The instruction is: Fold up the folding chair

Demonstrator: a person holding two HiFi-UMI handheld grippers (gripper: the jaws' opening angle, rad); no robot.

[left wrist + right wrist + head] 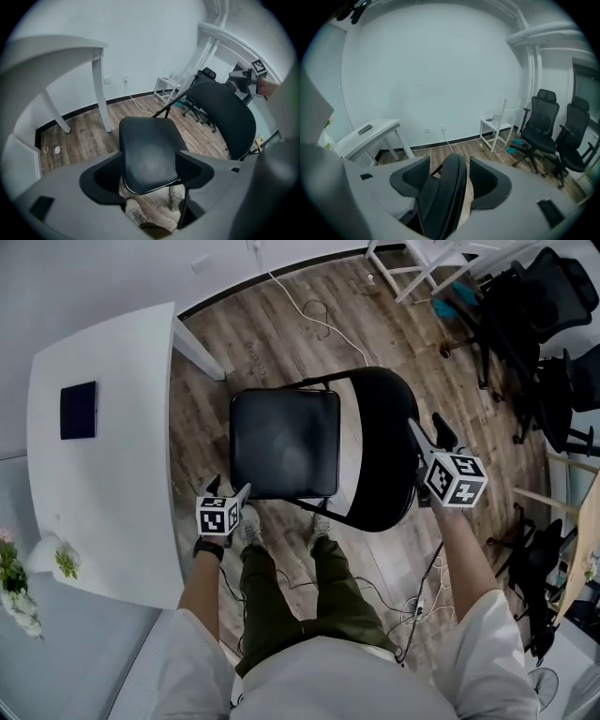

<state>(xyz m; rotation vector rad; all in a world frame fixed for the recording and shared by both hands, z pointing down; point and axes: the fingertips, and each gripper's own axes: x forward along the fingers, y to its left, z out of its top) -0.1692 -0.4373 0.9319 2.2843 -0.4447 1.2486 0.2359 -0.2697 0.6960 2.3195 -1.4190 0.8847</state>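
Note:
The black folding chair stands unfolded on the wood floor, its seat point(284, 442) level and its backrest point(380, 448) upright to the right in the head view. My left gripper point(230, 488) hangs at the seat's near left corner, jaws open. In the left gripper view the seat point(147, 152) lies beyond the gap of the left gripper point(147, 176), untouched. My right gripper point(429, 433) is at the backrest's top edge. In the right gripper view the backrest point(447, 197) stands edge-on between the jaws of the open right gripper point(449, 180), with a gap on its right side.
A white table point(103, 456) with a dark flat device point(78, 410) stands left of the chair, its leg point(101, 89) close by. Black office chairs point(548, 343) and a white rack point(422, 263) crowd the far right. Cables point(314, 310) trail over the floor. My legs point(291, 587) are just behind the seat.

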